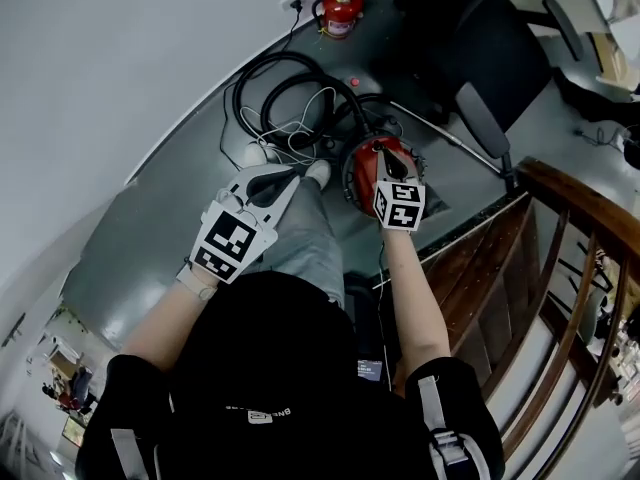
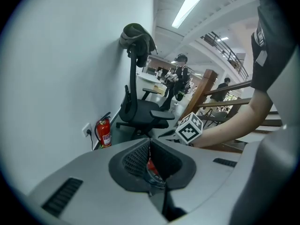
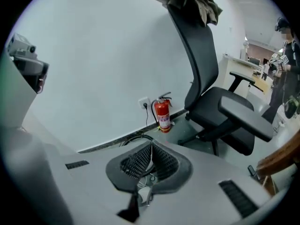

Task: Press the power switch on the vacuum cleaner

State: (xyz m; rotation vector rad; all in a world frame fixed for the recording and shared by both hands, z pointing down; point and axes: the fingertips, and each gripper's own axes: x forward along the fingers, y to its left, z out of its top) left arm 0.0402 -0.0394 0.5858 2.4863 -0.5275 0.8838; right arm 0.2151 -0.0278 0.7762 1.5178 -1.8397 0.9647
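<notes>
Vacuum [image 1: 368, 160]: red, on floor [image 1: 190, 193], beside coiled hose [image 1: 262, 71]. Right gripper [image 3: 151, 145]: closed, empty, over vacuum. Left gripper [image 2: 150, 140]: closed, empty, near vacuum.

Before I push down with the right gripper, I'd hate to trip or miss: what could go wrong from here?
1. The black hose and white cable loop on the floor around the vacuum cleaner, close to your shoe; a step could snag them.
2. The right gripper is over the red body, jaws together; I can't make out the switch, so the press may miss.
</notes>
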